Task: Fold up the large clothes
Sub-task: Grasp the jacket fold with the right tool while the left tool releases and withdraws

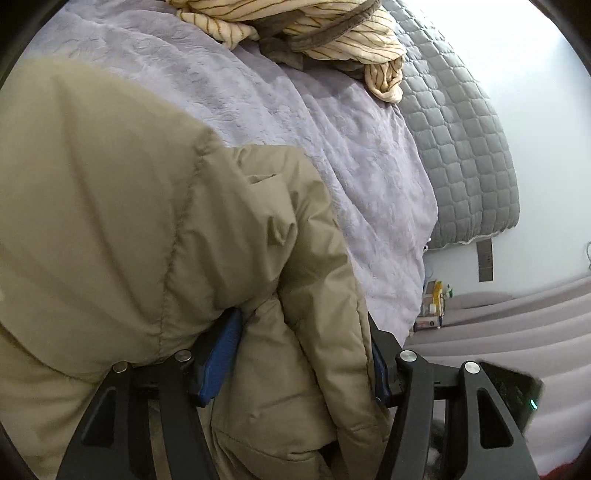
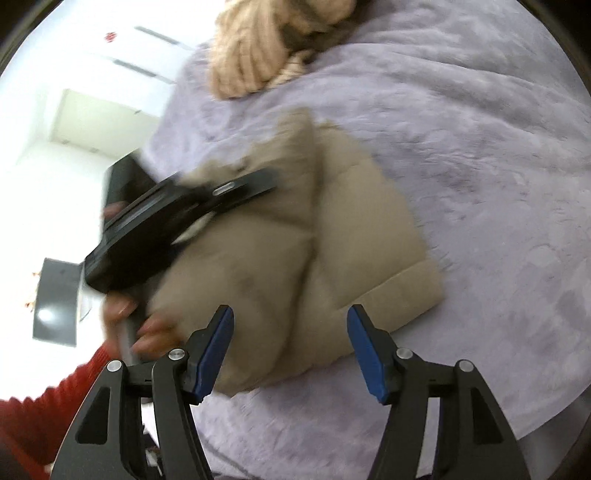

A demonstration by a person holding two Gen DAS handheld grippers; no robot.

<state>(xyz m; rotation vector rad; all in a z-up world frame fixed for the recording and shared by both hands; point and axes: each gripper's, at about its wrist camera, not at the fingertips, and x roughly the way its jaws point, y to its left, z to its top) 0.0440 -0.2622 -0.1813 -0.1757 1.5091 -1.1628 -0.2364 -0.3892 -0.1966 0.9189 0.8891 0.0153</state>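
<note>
On the bed, a plush lilac blanket [image 1: 351, 155] covers a grey quilted pad [image 1: 465, 147] under white walls. A striped cream garment [image 1: 314, 33] lies bunched at the far end. The puffy khaki jacket [image 2: 332, 236] rests folded mid-blanket; the left hand-held gripper [image 1: 303, 354] clamps its bunched fabric, while the right hand-held gripper [image 2: 291, 347] hangs open just before it.

A home bedroom; lavender bedspread [image 1: 351, 155]; grey quilted mattress pad [image 1: 461, 147]; heaped striped bedding [image 1: 332, 29].
</note>
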